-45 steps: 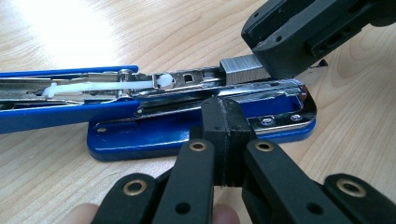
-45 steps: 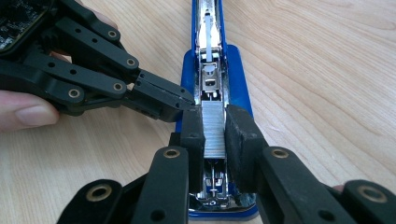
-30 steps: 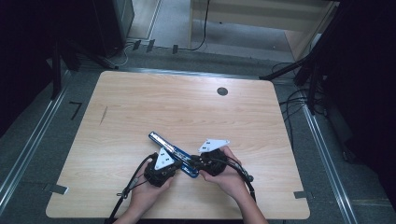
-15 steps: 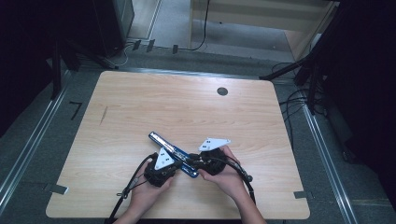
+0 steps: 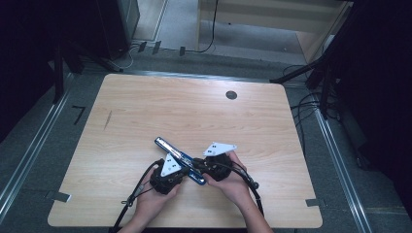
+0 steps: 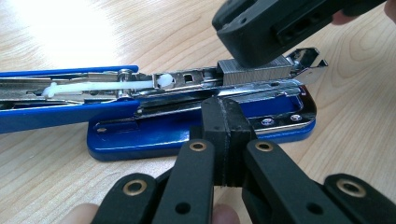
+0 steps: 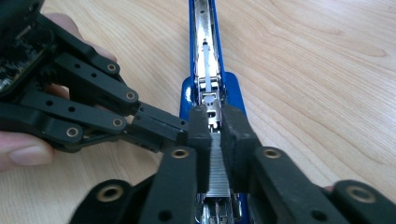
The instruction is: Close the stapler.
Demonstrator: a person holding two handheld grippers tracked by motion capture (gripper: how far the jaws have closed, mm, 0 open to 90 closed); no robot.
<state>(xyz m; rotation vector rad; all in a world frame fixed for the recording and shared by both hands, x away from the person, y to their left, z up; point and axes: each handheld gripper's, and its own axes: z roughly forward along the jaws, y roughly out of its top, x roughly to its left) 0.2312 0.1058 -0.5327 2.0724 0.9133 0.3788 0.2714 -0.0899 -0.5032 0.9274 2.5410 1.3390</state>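
Observation:
A blue stapler (image 5: 170, 147) lies on the wooden table with its lid swung open, so the metal magazine (image 6: 187, 79) faces up. A strip of staples (image 6: 254, 71) sits in the magazine's front end. My right gripper (image 7: 217, 128) has its pads pressed on both sides of that strip (image 7: 218, 163), and its jaws have just been closing on it. My left gripper (image 6: 227, 119) is shut with nothing between its pads. Its tips rest against the side of the stapler's base (image 6: 280, 105). In the high view both grippers, left (image 5: 186, 171) and right (image 5: 197, 167), meet at the stapler's near end.
A person's hands (image 5: 228, 187) hold both grippers near the table's front edge (image 5: 194, 226). A round cable hole (image 5: 231, 94) sits at the back right and a dark mark (image 5: 108, 120) at the left. Cables trail from the grippers towards the person.

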